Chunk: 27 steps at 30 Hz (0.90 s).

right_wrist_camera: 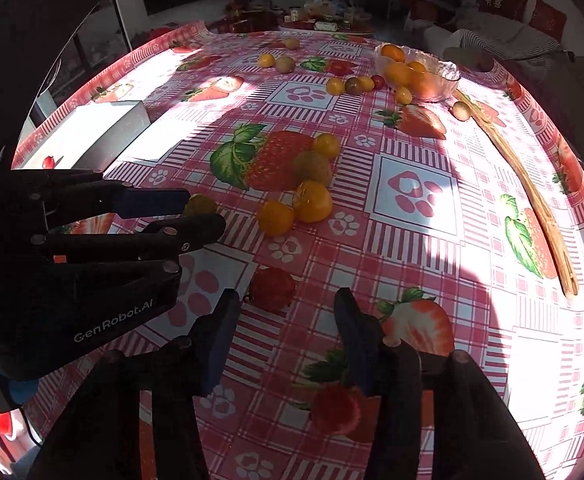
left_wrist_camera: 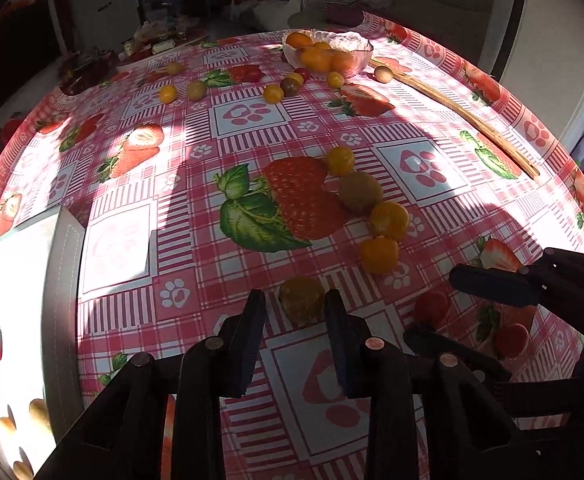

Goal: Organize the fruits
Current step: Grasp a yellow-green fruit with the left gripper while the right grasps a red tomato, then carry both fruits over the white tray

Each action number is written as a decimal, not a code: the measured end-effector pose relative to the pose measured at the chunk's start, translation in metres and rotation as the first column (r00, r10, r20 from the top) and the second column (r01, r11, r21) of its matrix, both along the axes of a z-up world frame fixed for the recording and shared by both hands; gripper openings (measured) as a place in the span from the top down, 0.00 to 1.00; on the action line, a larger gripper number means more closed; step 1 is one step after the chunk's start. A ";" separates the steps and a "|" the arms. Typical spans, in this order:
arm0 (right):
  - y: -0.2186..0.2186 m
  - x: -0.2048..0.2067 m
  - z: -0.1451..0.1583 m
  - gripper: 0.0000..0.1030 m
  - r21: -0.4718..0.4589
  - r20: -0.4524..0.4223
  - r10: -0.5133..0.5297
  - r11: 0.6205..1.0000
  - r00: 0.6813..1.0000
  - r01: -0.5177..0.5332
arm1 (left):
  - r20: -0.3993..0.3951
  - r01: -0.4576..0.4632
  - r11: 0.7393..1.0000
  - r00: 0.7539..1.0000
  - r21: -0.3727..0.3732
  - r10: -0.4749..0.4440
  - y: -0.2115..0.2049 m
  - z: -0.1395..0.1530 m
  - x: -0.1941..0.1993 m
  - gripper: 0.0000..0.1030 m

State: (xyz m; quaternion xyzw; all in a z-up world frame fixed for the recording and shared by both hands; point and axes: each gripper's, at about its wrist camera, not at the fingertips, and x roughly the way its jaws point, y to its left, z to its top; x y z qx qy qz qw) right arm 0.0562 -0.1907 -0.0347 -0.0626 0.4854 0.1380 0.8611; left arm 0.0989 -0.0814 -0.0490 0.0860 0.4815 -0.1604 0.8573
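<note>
A: Bracketing a yellow cherry tomato (left_wrist_camera: 302,301), left gripper (left_wrist_camera: 295,312) — narrow gap, contact unclear.
B: Right gripper (right_wrist_camera: 285,332)?
A: Spread wide, holding nothing; red tomato (right_wrist_camera: 272,288) just beyond. Glass bowl (right_wrist_camera: 444,74) far across the tablecloth (right_wrist_camera: 412,240).

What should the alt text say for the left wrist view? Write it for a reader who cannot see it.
The left gripper, fingers open, brackets a yellow-orange tomato on a pink strawberry-print tablecloth. More small yellow tomatoes lie scattered beyond, a glass bowl of oranges stands at the far edge, and the right gripper reaches in at lower right.
</note>
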 end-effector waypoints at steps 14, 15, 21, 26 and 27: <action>-0.020 0.004 0.004 0.78 0.092 -0.051 -0.063 0.993 0.997 0.068 | 0.012 -0.001 0.998 1.000 -0.070 0.002 0.004 0.005 -0.005 0.79; -0.021 0.004 0.004 0.78 0.098 -0.057 -0.066 0.993 0.996 0.071 | 0.015 -0.003 0.997 1.000 -0.077 0.004 0.005 0.007 -0.006 0.79; -0.025 0.001 0.008 0.78 0.120 -0.072 -0.077 0.989 0.994 0.086 | 0.033 -0.021 0.994 0.999 -0.105 0.025 0.016 0.020 -0.016 0.79; -0.025 0.000 0.013 0.78 0.135 -0.083 -0.082 0.987 0.993 0.092 | 0.048 -0.046 0.991 0.997 -0.129 0.053 0.030 0.030 -0.024 0.79; -0.025 0.000 0.014 0.78 0.137 -0.085 -0.081 0.986 0.993 0.092 | 0.050 -0.052 0.990 0.997 -0.135 0.059 0.033 0.032 -0.025 0.79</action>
